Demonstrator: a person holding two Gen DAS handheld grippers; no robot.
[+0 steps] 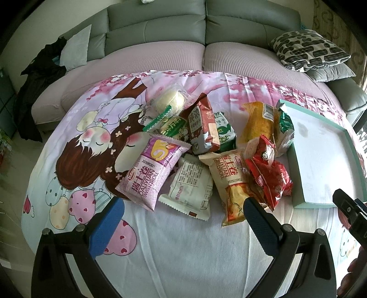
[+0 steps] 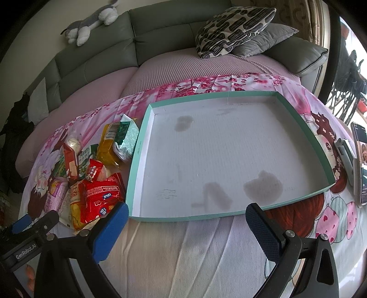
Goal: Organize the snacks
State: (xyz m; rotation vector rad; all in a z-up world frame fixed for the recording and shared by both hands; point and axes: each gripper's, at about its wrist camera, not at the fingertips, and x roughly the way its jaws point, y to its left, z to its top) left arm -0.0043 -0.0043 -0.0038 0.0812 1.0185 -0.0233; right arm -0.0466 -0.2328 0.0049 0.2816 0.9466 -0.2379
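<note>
A pile of several snack packs lies on a cartoon-print sheet: a pink Swiss roll pack, a white pack, a beige Swiss roll pack, red packs, a yellow pack and a round cake in clear wrap. A shallow teal-rimmed white tray sits empty to the right of the pile; the left wrist view shows its rim too. My left gripper is open just short of the pile. My right gripper is open at the tray's near edge.
A grey sofa with a patterned cushion and a grey pillow stands behind. A plush toy lies on the sofa back. A phone and a small device rest right of the tray. Dark clothing lies at far left.
</note>
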